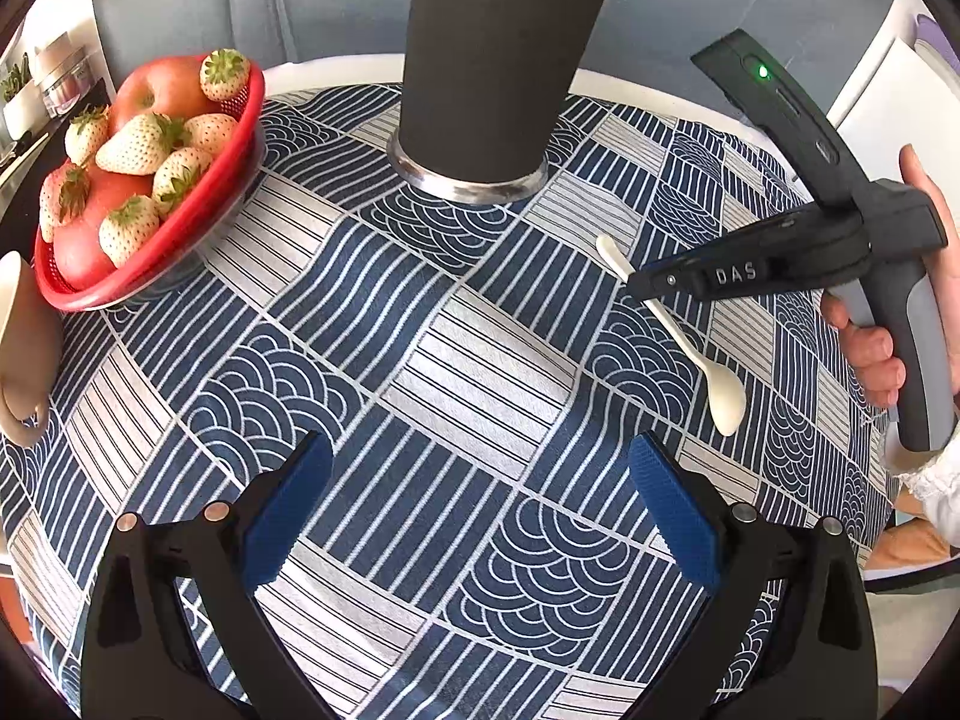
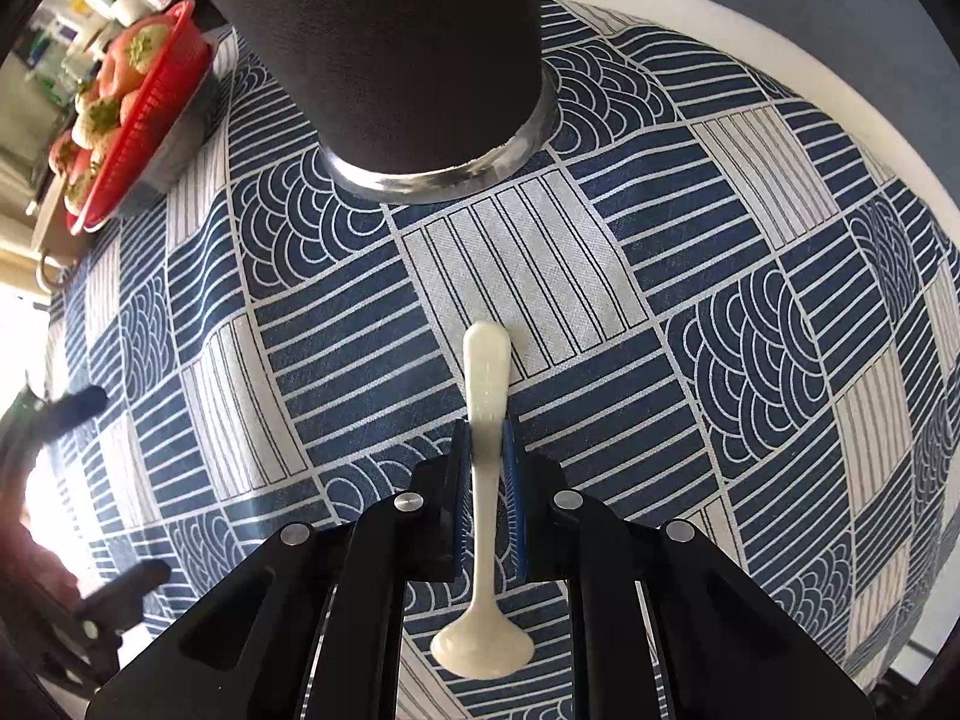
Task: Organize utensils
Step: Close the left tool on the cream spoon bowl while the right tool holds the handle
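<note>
A cream plastic spoon [image 2: 487,396] sits between the blue pads of my right gripper [image 2: 487,438], which is shut on its handle; the bowl points back toward the camera. In the left wrist view the same spoon [image 1: 723,387] lies low over the patterned tablecloth [image 1: 480,360], with the right gripper [image 1: 645,288] clamped near its handle end. A tall dark utensil cup [image 1: 501,60] with a metal base stands at the table's far side, also in the right wrist view [image 2: 390,42]. My left gripper [image 1: 480,480] is open and empty above the cloth.
A red basket [image 1: 180,180] of strawberries and apples sits at the far left, also in the right wrist view [image 2: 138,114]. A beige mug [image 1: 24,348] stands at the left edge. The round white table rim [image 2: 750,66] shows beyond the cloth.
</note>
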Tool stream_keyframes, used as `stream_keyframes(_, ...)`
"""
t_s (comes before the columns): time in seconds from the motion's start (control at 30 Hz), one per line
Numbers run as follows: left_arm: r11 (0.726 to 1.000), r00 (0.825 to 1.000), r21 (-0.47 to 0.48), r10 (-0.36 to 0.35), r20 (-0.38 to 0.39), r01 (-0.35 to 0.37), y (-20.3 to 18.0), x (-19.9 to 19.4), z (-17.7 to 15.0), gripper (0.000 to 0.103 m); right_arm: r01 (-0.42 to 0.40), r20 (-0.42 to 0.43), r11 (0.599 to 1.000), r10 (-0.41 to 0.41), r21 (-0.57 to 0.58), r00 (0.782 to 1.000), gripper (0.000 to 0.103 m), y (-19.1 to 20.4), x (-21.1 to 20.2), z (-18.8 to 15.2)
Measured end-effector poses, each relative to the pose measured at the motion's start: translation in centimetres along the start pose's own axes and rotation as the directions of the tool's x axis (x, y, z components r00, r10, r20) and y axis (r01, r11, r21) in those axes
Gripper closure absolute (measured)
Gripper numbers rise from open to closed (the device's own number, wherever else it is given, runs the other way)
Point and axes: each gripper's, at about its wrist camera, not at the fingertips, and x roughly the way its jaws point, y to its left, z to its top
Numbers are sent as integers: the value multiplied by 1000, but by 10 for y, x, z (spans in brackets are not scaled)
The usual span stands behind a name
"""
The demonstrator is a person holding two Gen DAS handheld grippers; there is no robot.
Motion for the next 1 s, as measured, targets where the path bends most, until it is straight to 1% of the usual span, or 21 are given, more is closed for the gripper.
stream_keyframes(0.13, 1000, 1000, 4, -12, -24, 12, -20, 11, -9, 6, -109, 4, 992, 109, 62, 994, 93, -20, -3, -4)
stream_keyframes(0.23, 999, 999, 35, -30, -33, 31, -42, 20, -14, 6, -171, 25, 982, 170, 79, 985, 93, -30, -7, -9)
stream_keyframes(0.37, 996, 998, 65, -59, -37, 61, -70, 31, -19, 6, -229, 50, 971, 226, 73, 973, 93, -38, -11, -16)
stream_keyframes(0.47, 994, 995, 60, -86, -41, 88, -86, 38, -20, 6, -259, 53, 964, 255, 68, 965, 93, -45, -12, -17)
stream_keyframes(0.63, 990, 990, 63, -125, -58, 129, -108, 45, -19, 6, -320, 71, 942, 314, 99, 947, 93, -48, -11, -25)
stream_keyframes(0.7, 985, 985, 62, -157, -70, 161, -114, 47, -18, 13, -361, 77, 924, 354, 128, 932, 93, -55, -11, -28)
stream_keyframes(0.73, 984, 983, 58, -164, -79, 168, -116, 47, -18, 20, -376, 82, 917, 367, 137, 926, 93, -57, -9, -30)
stream_keyframes(0.77, 984, 982, 52, -168, -85, 173, -118, 49, -17, 23, -386, 84, 911, 377, 144, 922, 93, -59, -10, -31)
stream_keyframes(0.8, 982, 980, 47, -177, -89, 181, -119, 49, -16, 25, -395, 87, 906, 386, 151, 919, 93, -61, -10, -32)
stream_keyframes(0.83, 982, 979, 44, -179, -93, 183, -121, 50, -16, 28, -414, 91, 896, 404, 160, 910, 93, -64, -11, -34)
stream_keyframes(0.9, 983, 980, 44, -173, -98, 178, -123, 50, -17, 30, -447, 95, 877, 437, 175, 895, 93, -68, -11, -37)
stream_keyframes(0.93, 982, 979, 43, -176, -103, 181, -124, 50, -18, 37, -460, 103, 871, 449, 174, 888, 93, -71, -13, -38)
stream_keyframes(0.97, 981, 977, 40, -183, -110, 188, -125, 50, -19, 47, -480, 112, 860, 467, 174, 877, 93, -72, -14, -40)
stream_keyframes(1.0, 979, 973, 35, -193, -123, 199, -128, 52, -19, 53, -487, 113, 854, 474, 181, 873, 93, -70, -13, -39)
